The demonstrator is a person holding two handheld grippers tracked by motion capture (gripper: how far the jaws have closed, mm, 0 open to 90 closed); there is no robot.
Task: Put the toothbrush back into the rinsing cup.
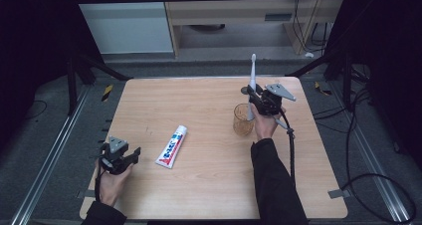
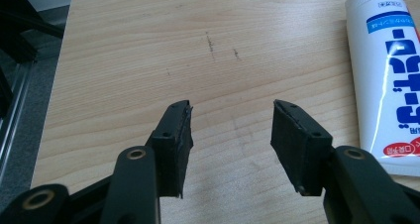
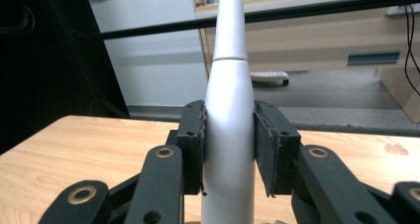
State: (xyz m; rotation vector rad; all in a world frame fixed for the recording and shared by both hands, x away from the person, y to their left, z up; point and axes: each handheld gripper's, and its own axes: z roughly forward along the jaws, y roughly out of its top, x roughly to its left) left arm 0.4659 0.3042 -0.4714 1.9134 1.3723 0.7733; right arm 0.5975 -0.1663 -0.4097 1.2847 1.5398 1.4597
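Note:
A white electric toothbrush [image 1: 253, 80] stands upright with its lower end inside a clear amber cup [image 1: 243, 120] at the table's right middle. My right gripper [image 1: 257, 104] is shut on the toothbrush's body [image 3: 229, 135], both pads pressing its sides. A white toothpaste tube [image 1: 171, 147] with blue and red print lies flat left of centre. My left gripper [image 1: 134, 155] rests low near the front left, open, with bare wood between its jaws. In the left gripper view the toothpaste tube [image 2: 385, 75] lies just right of the gripper [image 2: 233, 130].
The wooden table [image 1: 209, 195] has free room at the front centre and back left. Dark metal frame rails run along both sides, and cables lie on the floor to the right. A cabinet stands behind the table.

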